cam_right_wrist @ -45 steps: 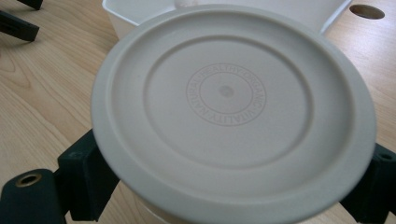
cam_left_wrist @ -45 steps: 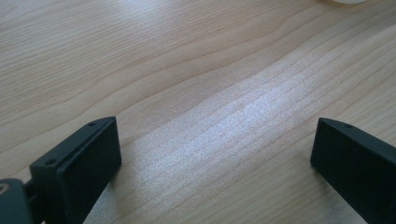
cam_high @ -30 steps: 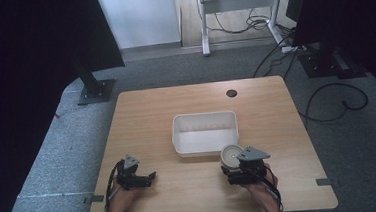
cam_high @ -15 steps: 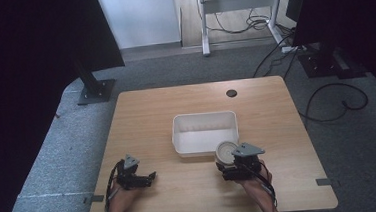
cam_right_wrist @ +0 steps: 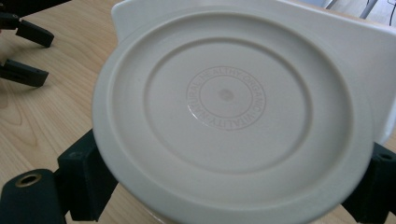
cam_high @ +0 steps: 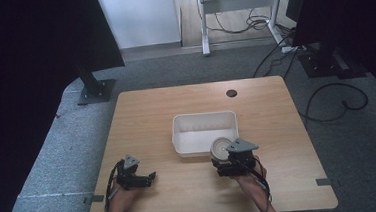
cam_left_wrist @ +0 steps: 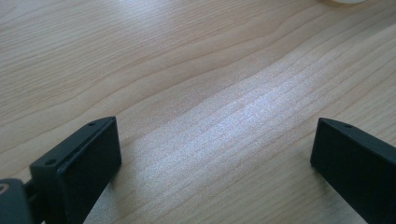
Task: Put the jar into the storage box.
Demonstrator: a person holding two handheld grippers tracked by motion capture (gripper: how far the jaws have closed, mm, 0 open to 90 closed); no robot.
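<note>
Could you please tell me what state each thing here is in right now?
Left gripper: open, jaws wide apart over bare wood, holding nothing.
Right gripper: shut on the round container, a jaw on each side.
Round container: lid on, held at the near edge of the white tray.
White tray: upright on the table, interior looks empty.
Table: wooden top.
</note>
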